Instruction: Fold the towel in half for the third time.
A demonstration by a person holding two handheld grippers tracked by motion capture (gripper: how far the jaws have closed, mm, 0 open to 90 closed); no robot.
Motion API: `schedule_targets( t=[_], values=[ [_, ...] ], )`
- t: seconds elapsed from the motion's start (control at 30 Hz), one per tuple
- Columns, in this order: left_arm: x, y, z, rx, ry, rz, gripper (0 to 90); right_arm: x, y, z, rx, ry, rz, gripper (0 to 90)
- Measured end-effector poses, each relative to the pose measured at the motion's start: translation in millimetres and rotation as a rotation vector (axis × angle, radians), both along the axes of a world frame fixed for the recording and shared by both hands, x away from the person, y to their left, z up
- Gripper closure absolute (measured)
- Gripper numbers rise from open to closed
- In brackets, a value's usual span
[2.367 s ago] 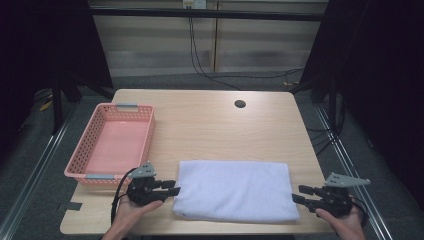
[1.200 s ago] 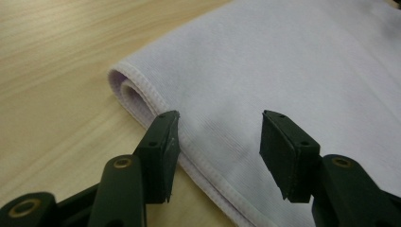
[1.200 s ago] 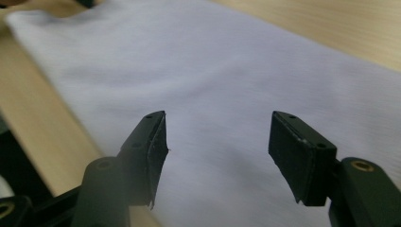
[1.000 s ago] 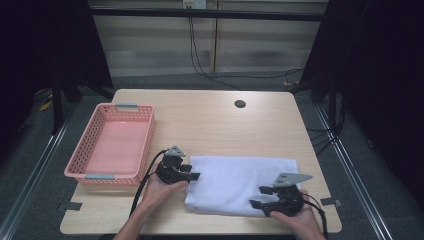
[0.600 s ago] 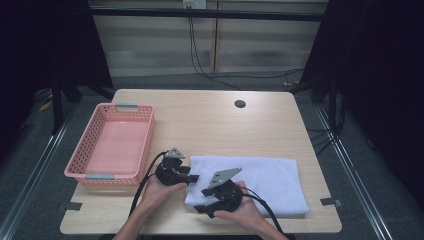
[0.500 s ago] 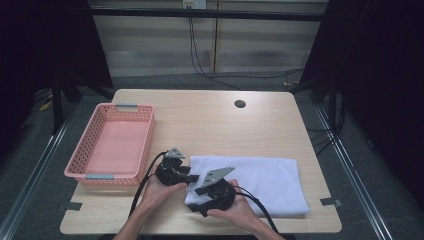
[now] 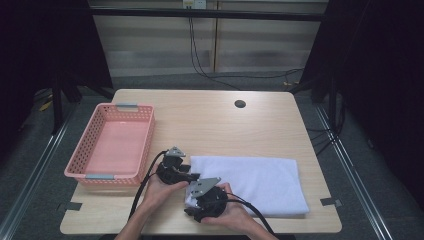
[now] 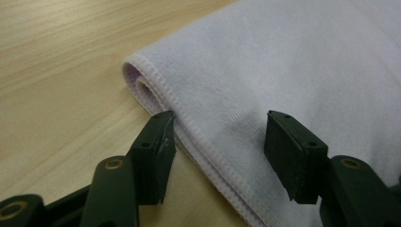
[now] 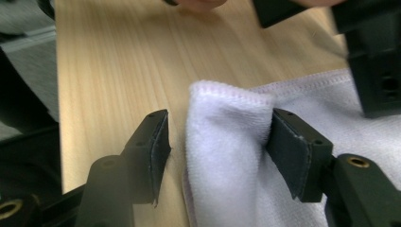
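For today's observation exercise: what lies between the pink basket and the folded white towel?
In the high view, the left gripper sits between the pink basket and the folded white towel, on bare wooden table.

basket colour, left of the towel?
Pink, with perforated walls and grey handles: the basket shows best in the high view, beside the white towel.

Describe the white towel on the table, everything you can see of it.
The white towel is soft terry-like cloth with stitched hems, folded into a flat rectangle on the wooden table, right of the pink basket. Both claws straddle its left end: the left claw open over the hem, the right claw with one pad touching a bunched corner.
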State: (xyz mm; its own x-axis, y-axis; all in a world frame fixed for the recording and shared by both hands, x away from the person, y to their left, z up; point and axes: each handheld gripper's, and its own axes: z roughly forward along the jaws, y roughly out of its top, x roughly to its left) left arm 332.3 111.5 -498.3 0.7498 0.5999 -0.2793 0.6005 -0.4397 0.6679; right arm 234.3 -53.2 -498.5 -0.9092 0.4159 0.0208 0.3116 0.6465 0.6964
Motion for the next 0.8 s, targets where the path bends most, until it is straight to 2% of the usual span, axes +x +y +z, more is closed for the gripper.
schedule_targets(
  t=[0.07,0.13,0.2,0.27,0.37,0.47,0.57,0.63,0.67,0.73,0.8],
  values=[
    [2.2,-1.4,1.9,-0.005,-0.004,0.004,42.3,-3.0,1.4,-1.1,-0.008,-0.031,-0.005,40.4],
    [1.7,-3.7,5.1,-0.009,-0.014,0.019,41.9,-3.3,1.7,-1.0,-0.008,-0.029,-0.009,40.8],
    [0.7,-5.8,8.1,-0.013,-0.031,0.020,41.1,-3.5,1.6,-0.6,-0.014,-0.033,-0.017,45.0],
    [2.7,-5.5,8.0,-0.018,-0.030,0.022,40.4,-1.8,-0.5,0.3,-0.014,-0.038,-0.041,57.3],
    [8.2,-2.4,8.0,-0.020,-0.023,0.042,39.8,1.4,-2.1,1.1,-0.028,-0.062,-0.051,67.9],
    [14.7,-0.9,9.7,-0.042,-0.029,0.048,37.9,4.5,-3.2,2.0,-0.017,-0.030,-0.074,72.8],
    [19.5,0.3,9.3,-0.071,-0.036,0.065,37.1,11.4,-9.0,2.0,0.037,0.047,-0.097,74.1],
    [20.4,1.0,7.0,-0.047,-0.038,0.063,36.1,13.2,-13.4,0.6,0.072,0.075,-0.095,74.6],
    [21.4,2.4,5.9,-0.051,-0.030,0.056,35.1,14.1,-16.3,-0.1,0.090,0.092,-0.095,75.0],
    [23.4,4.7,5.3,-0.056,-0.028,0.074,34.9,13.6,-19.1,-1.2,0.113,0.110,-0.114,75.4],
    [25.8,6.3,3.3,-0.067,-0.020,0.074,34.1,13.2,-20.1,-1.6,0.118,0.106,-0.108,75.5]
  ],
)
